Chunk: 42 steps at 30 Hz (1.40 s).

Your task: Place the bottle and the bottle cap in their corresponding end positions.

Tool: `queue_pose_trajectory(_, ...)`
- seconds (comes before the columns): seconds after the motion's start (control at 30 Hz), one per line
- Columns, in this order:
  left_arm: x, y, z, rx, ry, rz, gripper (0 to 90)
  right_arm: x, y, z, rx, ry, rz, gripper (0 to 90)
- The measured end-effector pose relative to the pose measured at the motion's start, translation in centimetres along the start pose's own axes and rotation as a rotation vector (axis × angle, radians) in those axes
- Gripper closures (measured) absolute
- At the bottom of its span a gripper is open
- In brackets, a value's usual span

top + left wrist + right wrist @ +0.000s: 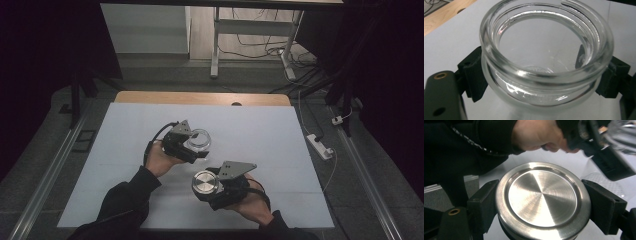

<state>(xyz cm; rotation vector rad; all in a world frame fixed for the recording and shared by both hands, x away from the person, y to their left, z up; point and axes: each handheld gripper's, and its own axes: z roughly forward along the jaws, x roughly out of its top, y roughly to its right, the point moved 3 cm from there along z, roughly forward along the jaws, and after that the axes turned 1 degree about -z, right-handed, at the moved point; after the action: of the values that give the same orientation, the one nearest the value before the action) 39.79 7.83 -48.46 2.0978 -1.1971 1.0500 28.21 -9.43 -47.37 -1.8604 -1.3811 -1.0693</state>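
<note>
Centre of high view: left hand-held gripper (200, 146) angled toward upper right, pinching open glass jar (199, 139) by its sides above white surface (260, 130). Lower centre: right hand-held gripper (206, 186) pointing left, clamped on round metal lid (205, 182), flat face up. Forearms entering from bottom edge.

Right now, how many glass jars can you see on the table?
1. The glass jar sits near the middle of the white table, lid off, clamped in the left gripper. Its metal lid is held apart in the right gripper.
</note>
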Motion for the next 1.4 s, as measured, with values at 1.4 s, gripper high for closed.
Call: queue_pose_trajectory(1.4, -1.8, -3.9, 4.8, 0.125, 0.014, -0.04, 15.2, -6.1, 1.3, 6.3, -0.012, -0.17, 0.018, 18.8)
